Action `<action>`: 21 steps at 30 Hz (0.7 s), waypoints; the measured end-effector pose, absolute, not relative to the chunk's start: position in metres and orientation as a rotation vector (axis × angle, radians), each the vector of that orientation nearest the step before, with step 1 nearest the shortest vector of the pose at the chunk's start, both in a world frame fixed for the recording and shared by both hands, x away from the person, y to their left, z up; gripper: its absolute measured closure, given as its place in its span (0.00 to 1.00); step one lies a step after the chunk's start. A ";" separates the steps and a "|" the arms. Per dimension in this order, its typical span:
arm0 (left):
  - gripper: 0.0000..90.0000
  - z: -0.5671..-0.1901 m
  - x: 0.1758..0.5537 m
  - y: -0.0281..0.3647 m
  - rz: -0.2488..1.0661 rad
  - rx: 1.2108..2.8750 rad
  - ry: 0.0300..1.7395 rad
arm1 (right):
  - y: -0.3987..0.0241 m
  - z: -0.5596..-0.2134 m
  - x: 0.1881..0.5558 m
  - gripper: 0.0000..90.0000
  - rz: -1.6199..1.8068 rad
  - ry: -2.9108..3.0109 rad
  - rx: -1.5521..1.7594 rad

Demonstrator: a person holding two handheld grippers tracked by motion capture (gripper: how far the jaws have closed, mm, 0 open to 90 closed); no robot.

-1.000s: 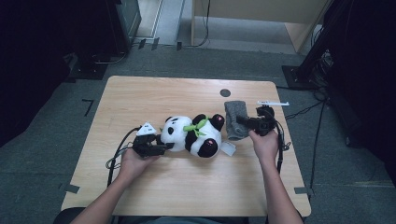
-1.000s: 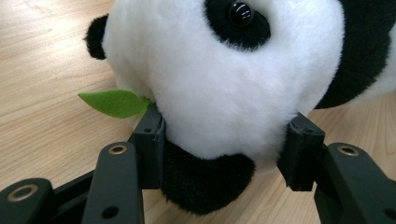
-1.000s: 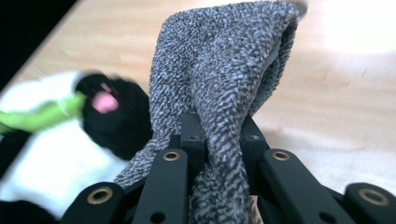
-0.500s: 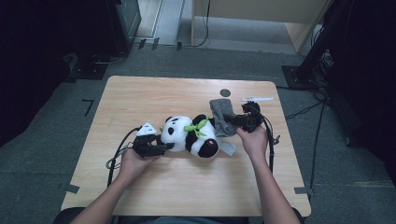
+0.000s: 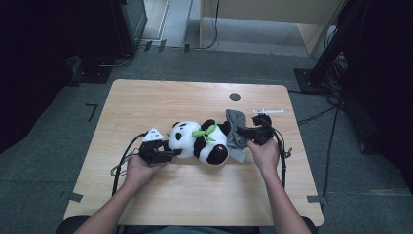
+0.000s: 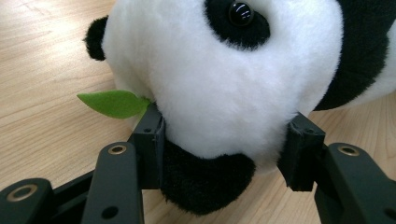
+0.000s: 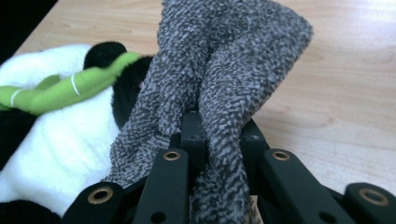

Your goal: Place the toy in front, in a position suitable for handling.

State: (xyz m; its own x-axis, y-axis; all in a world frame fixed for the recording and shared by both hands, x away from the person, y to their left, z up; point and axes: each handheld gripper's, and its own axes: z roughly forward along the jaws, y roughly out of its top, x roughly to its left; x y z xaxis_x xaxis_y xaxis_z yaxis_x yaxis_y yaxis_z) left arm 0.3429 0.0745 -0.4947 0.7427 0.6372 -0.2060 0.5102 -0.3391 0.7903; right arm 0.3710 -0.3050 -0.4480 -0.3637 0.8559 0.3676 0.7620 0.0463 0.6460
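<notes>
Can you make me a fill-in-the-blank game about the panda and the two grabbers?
1. The left gripper is clamped on the plush panda's ____.
2. The right gripper pinches a fuzzy ____ sock.
3. The panda lies on a ____ table.
4. The ribbon on the panda is ____.

Missing words: head; grey; wooden; green

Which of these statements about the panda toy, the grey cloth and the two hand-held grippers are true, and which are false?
1. The left gripper clamps the panda toy's head. True.
2. The right gripper is open and holds nothing. False: it is shut on the grey cloth.
3. The panda stands upright. False: it lies on the wooden table.
4. The panda carries green felt leaves. True.
5. The cloth is red. False: it is grey.
</notes>
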 end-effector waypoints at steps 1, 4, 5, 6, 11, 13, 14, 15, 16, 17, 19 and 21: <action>0.50 -0.495 0.343 0.074 0.170 2.008 0.871 | -0.304 -0.449 0.370 0.88 1.216 2.185 1.700; 0.50 -0.494 0.345 0.074 0.162 2.005 0.878 | -0.302 -0.453 0.371 0.88 1.190 2.203 1.721; 0.50 -0.494 0.345 0.074 0.161 2.006 0.879 | -0.300 -0.458 0.372 0.88 1.150 2.230 1.730; 0.50 -0.494 0.346 0.074 0.160 2.009 0.879 | -0.298 -0.463 0.373 0.88 1.117 2.256 1.734; 0.50 -0.493 0.349 0.074 0.153 2.014 0.878 | -0.298 -0.480 0.374 0.87 0.963 2.351 1.775; 0.50 -0.493 0.350 0.074 0.151 2.015 0.877 | -0.305 -0.478 0.371 0.87 0.912 2.323 1.759; 0.50 -0.493 0.350 0.074 0.150 2.017 0.876 | -0.309 -0.475 0.369 0.87 0.936 2.300 1.761; 0.50 -0.493 0.350 0.073 0.149 2.017 0.878 | -0.316 -0.466 0.366 0.87 0.996 2.248 1.765; 0.50 -0.493 0.350 0.073 0.148 2.018 0.879 | -0.321 -0.460 0.363 0.87 1.044 2.219 1.749; 0.50 -0.492 0.351 0.073 0.149 2.020 0.877 | -0.326 -0.451 0.360 0.87 1.115 2.182 1.730; 0.50 -0.492 0.351 0.072 0.146 2.021 0.880 | -0.333 -0.431 0.352 0.87 1.249 2.130 1.674; 0.50 -0.492 0.352 0.072 0.144 2.021 0.883 | -0.333 -0.415 0.348 0.87 1.335 2.124 1.611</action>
